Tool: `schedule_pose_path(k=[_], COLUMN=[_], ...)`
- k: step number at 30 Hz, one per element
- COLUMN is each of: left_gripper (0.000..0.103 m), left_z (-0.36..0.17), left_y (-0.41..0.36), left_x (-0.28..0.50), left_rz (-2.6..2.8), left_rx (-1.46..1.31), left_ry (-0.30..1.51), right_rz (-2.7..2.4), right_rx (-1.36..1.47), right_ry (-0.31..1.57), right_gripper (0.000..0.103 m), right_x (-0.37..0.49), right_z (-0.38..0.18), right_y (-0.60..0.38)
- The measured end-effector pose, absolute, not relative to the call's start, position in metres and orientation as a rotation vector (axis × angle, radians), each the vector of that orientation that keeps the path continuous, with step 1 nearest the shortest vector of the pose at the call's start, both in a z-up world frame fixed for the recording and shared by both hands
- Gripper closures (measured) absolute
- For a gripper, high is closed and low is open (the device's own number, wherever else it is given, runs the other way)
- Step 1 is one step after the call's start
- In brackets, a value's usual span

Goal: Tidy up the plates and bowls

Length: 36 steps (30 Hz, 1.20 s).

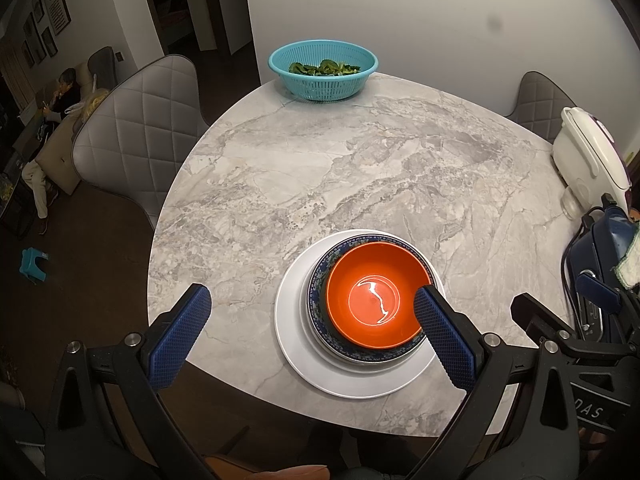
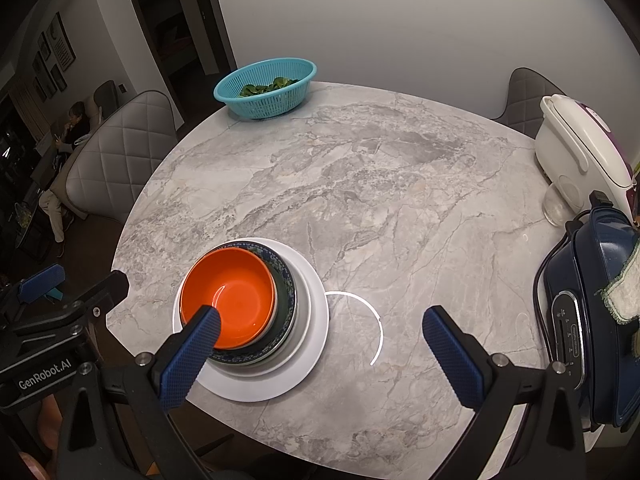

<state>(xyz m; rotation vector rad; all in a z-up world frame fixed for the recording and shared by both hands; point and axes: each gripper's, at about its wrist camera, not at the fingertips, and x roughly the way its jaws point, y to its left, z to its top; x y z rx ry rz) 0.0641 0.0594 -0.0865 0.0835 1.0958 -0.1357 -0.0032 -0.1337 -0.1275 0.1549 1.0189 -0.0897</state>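
An orange bowl [image 1: 370,294] sits nested in a dark blue patterned bowl [image 1: 320,280], which rests on a smaller white plate and a large white plate [image 1: 290,320] near the table's front edge. The stack also shows in the right wrist view: orange bowl [image 2: 236,296], blue bowl [image 2: 286,284], white plate [image 2: 316,320]. My left gripper [image 1: 312,312] is open and empty, held above the table with its right finger over the orange bowl. My right gripper [image 2: 320,330] is open and empty, its left finger over the orange bowl's rim.
A teal colander [image 1: 323,69] with greens stands at the table's far edge. A white appliance [image 2: 580,152], a glass [image 2: 556,208] and a dark blue appliance [image 2: 592,320] with a cloth crowd the right side. Grey padded chairs [image 1: 132,136] stand on the left and far right.
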Motion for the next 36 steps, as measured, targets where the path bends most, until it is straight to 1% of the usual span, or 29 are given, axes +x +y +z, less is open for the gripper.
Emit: schedule_pose_path(k=[28, 36], left_gripper=[0.001, 0.0], left_z=[-0.09, -0.091], left_y=[0.06, 0.06], left_x=[0.071, 0.075], left_rz=[-0.14, -0.141], left_rx=[0.083, 0.057], left_ry=[1.098, 1.074], right_rz=[-0.087, -0.084], right_rx=[0.151, 0.153], right_ry=[1.023, 1.026], right_gripper=[0.0, 0.0], right_x=[0.001, 0.002], right_z=[-0.128, -0.13], right_y=[-0.134, -0.134])
